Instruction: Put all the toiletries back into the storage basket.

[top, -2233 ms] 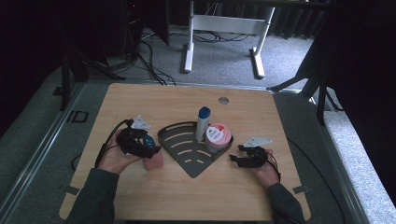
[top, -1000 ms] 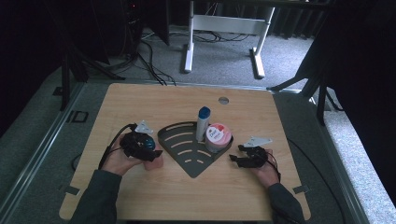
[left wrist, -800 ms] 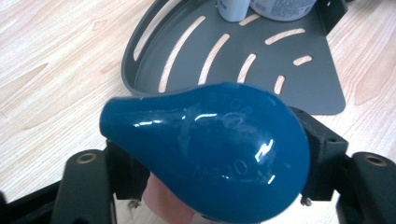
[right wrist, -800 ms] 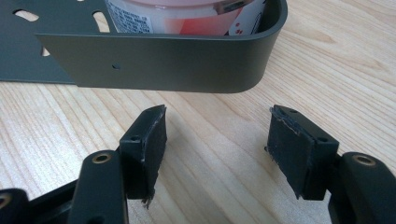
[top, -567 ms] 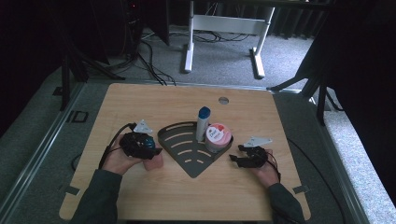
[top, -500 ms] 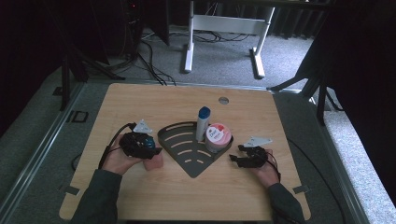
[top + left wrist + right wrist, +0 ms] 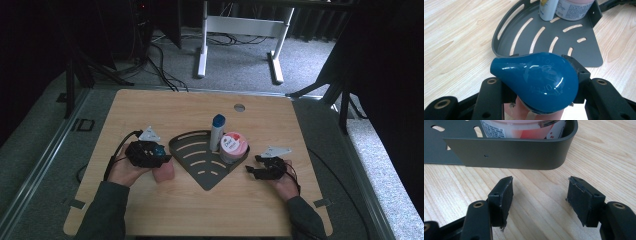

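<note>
Left gripper (image 7: 150,154), near the table's left edge, has just been closing its jaws on a pink bottle with a blue flip cap (image 7: 536,81); pads look pressed against its sides, just beside the grey corner caddy (image 7: 579,48). Right gripper (image 7: 544,195) rests open and empty at the caddy's right wall. Risk: glossy, rounded bottle held near the cap could slip or tip when lifted over the rim, knocking the white tube (image 7: 217,132) or pink-lidded jar (image 7: 233,146)

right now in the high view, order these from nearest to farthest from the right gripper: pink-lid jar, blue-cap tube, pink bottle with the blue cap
1. pink-lid jar, in the grey tray's corner nearest the right gripper.
2. blue-cap tube, upright just beyond the jar.
3. pink bottle with the blue cap, across the tray, between the left gripper's jaws.
</note>
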`<state>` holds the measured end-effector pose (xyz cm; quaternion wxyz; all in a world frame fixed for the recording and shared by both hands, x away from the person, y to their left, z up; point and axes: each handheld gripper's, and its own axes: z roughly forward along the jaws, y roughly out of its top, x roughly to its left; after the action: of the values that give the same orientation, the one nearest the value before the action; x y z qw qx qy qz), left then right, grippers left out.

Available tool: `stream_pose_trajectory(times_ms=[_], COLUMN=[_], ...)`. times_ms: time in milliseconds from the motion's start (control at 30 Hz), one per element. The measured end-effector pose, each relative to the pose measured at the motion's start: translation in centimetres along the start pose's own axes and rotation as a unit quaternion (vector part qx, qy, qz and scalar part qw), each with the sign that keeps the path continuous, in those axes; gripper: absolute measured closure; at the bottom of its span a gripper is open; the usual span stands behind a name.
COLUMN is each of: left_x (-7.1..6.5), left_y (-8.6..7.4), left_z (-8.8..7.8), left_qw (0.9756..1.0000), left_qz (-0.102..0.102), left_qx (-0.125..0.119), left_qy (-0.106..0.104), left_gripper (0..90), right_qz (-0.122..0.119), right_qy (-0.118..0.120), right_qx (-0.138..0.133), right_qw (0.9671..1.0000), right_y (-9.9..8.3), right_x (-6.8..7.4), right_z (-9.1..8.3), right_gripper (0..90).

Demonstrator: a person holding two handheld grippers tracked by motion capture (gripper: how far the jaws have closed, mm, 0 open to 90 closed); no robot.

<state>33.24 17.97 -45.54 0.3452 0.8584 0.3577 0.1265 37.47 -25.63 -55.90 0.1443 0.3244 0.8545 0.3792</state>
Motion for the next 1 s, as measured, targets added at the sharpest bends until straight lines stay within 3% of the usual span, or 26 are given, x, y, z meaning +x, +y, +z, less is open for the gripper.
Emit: stream_pose_trajectory(times_ms=[367,633,1000], left_x=[-0.21,-0.57,-0.65], left_y=[0.22,0.52,0.99], left_z=[0.00,-0.09,-0.87], left_qw=[0.9999,0.9996,0.9998], left_qz=[-0.008,0.001,-0.002], left_qx=[0.004,0.014,0.010], left_qy=[0.011,0.024,0.019], left_gripper=[53.0,53.2,53.2], right_qz=[0.001,0.002,0.002], right_qy=[0.001,0.001,0.001], right_qx=[0.000,-0.001,-0.001], right_qw=[1.0000,1.0000,1.0000], right_y=[0.00,0.00,0.00], right_x=[-0.01,-0.02,-0.01], right_z=[0.00,0.00,0.00], right_gripper=[37.1,37.1,37.1])
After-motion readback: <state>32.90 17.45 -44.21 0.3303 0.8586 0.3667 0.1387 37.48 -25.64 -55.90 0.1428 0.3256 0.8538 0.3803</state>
